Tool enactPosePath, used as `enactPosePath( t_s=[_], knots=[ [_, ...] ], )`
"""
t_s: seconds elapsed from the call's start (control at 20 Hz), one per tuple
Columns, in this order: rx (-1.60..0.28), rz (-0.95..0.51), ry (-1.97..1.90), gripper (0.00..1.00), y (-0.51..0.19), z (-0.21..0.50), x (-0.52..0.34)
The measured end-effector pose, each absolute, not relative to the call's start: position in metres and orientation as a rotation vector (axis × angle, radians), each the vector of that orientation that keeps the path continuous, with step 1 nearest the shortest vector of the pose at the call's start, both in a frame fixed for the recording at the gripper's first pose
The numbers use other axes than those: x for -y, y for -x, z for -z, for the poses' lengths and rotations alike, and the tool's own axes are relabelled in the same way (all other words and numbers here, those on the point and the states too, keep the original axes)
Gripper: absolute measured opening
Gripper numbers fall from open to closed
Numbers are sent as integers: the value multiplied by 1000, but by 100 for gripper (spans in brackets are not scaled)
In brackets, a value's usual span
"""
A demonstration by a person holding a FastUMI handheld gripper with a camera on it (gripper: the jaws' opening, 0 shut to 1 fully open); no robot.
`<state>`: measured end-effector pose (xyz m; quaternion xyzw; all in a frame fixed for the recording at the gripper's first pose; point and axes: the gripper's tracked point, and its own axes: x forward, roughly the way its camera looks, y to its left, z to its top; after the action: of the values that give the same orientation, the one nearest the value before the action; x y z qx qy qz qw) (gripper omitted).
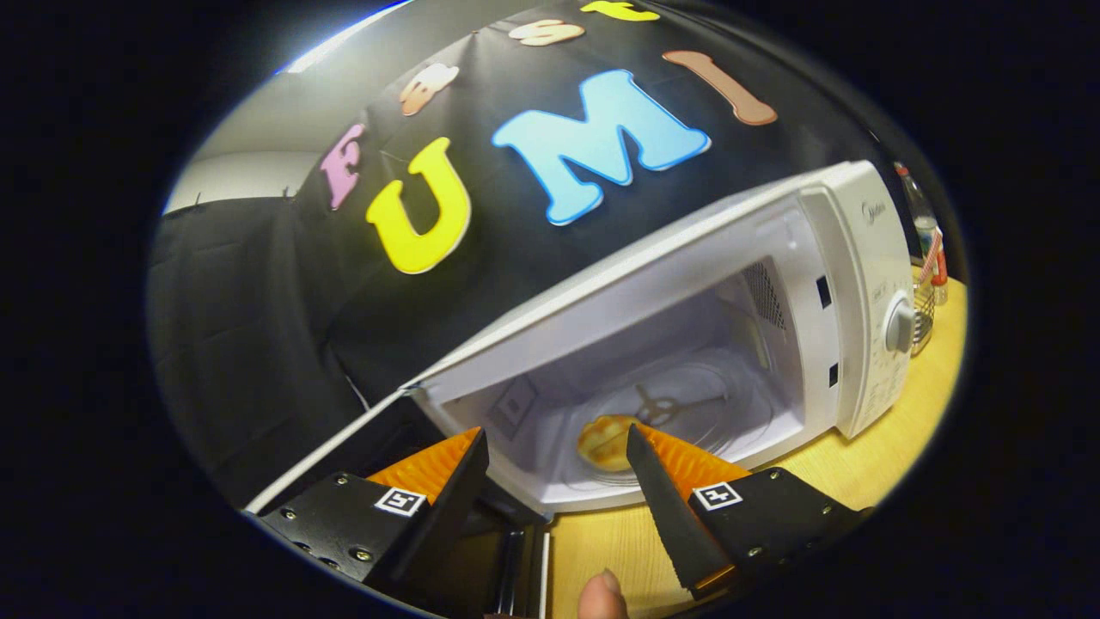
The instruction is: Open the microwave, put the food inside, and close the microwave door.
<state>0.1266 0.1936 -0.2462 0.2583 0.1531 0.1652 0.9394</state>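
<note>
Black cloth wall at the back, pale wood table (868, 468) under everything, white microwave (851, 284) sitting on it w/ its door (361, 430) swung wide open to the left of the cavity. Food (604, 440), a small golden bun-like piece, already lies on the glass turntable (713, 404) inside, toward the front of the cavity, just ahead of the right finger and partly hidden behind its tip. Gripper (557, 460) is released: fingers spread apart, nothing between them, hovering just outside the cavity mouth. A fingertip (601, 597) of the person shows below, btwn the fingers. Off past the control panel stand a wire basket (923, 314) and a bottle (926, 232), well away from the work. Judging by this, open + load are done, so the step in hand is prob closing the door. To do it well: back the fingers clear of the cavity first so the door can't catch them, then swing left round the door's outer face & push w/ one finger near the free edge, not near the hinge, since that gives most leverage. Push steady till the latch seats; a slam could shove the whole oven across the table. Keep the food untouched on the way out
</note>
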Motion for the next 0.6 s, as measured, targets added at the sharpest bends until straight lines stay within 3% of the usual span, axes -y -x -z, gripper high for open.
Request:
enactPosePath(
  t_s=[0.6],
  knots=[
    [59,-501,-296,97,27,78,-181]
  ],
)
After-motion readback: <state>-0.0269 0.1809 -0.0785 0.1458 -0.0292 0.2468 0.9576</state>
